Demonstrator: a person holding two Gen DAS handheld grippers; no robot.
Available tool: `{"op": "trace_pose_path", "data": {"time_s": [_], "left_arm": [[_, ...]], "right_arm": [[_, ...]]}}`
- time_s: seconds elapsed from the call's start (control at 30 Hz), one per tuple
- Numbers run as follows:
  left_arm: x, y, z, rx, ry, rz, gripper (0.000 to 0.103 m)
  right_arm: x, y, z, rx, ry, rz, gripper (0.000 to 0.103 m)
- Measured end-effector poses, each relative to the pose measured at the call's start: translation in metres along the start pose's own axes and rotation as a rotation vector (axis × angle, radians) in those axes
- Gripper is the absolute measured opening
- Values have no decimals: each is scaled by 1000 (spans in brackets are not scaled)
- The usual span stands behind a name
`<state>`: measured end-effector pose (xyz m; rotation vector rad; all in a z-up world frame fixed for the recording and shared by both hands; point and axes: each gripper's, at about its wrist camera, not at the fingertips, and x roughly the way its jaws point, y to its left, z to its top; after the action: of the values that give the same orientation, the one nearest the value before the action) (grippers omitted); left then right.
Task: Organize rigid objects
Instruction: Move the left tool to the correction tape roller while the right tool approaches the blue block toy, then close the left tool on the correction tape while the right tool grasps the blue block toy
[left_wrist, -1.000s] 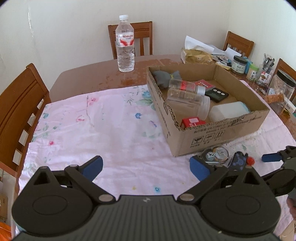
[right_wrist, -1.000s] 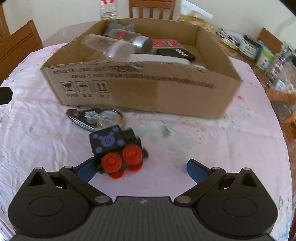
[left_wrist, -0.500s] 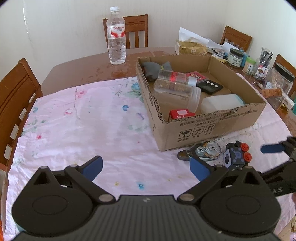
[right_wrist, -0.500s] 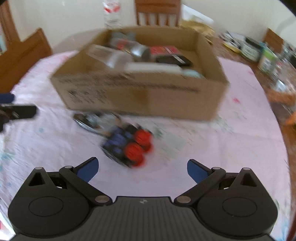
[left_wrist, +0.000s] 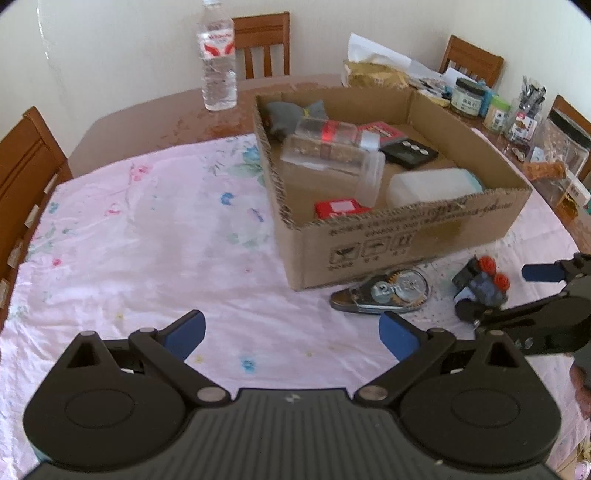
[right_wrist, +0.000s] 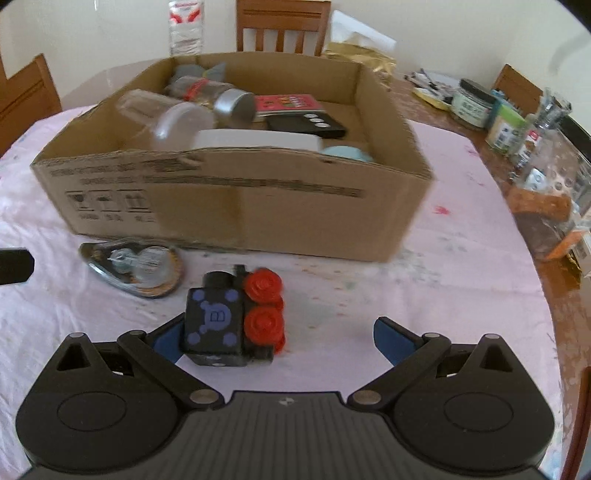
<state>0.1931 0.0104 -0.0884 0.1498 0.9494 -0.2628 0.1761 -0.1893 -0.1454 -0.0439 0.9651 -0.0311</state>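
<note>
Already in the box: the cardboard box on the counter holds a clear jar lying on its side, a second jar with a red band, a grey pouch, a black remote, a red packet, a flat red pack and a white container. By my reading, most of the sorting is done.

Still outside: two things lie on the pink cloth just in front of the box: a toy block with red wheels and a tape dispenser, near each other but apart.

Right hand-held gripper: wide open, holding nothing. The toy block sits between its fingers, touching or nearly touching the left fingertip, well clear of the right one. The left view shows the same toy by that gripper's fingers.

Left hand-held gripper: wide open, empty, hanging over bare cloth, with the tape dispenser just beyond its right fingertip.

Step in hand: likely closing on the toy block to lift it into the box.

Left to do: toy block and tape dispenser into the box. Whether the water bottle and the jars at the far edge belong to the task, I cannot tell.
</note>
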Motion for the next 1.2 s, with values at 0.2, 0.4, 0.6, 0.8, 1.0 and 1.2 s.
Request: {"op": "trace_pose_path", "data": {"time_s": [0.2,0.4,0.6,0.8,1.0,1.2], "left_arm": [[17,-23,1,-12,38,-23,100],[39,-43,0,-46,70,-18,100],[51,-63,-1,-71,70,38,100],[57,-72,6,-92,36,50,101],[59,-73,10,-97,17,52,92],[58,-68,10,-85,18,46,90]], "right_arm": [[2,-26,0,-39,5,66,103],[3,-35,-1,-120,-18,123,103],[-1,-41,-7,-191,-47,176,103],[1,-45,-6,-215,-58,198,103],[0,-45,-7,-221,-60,202,103],[0,-41,-4,-218,-41,198,103]]}}
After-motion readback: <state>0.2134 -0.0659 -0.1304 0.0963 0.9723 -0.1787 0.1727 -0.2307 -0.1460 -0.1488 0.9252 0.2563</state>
